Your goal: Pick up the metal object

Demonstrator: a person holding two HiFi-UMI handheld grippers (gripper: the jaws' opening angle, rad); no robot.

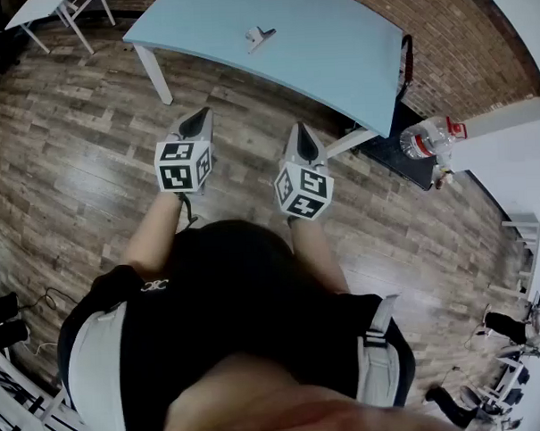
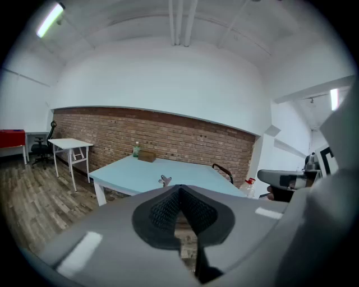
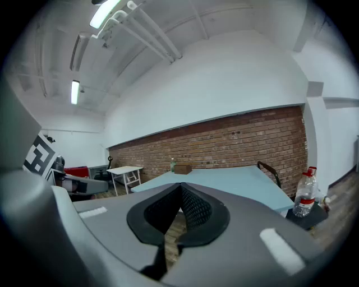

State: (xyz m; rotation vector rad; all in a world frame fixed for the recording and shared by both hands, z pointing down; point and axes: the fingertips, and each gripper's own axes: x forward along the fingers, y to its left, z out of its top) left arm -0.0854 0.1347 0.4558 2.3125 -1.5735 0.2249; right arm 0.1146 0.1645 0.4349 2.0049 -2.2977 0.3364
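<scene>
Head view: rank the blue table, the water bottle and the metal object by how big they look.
1. blue table, by far the largest
2. water bottle
3. metal object, smallest, though its distance from the camera may exaggerate this

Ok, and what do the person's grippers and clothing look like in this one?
The left gripper and right gripper are alike: grey tapered shells, black ribbed pads lining the jaws, and a white cube with black square markers on each. The person wears a black short-sleeved top with pale grey straps at the sides.
</scene>
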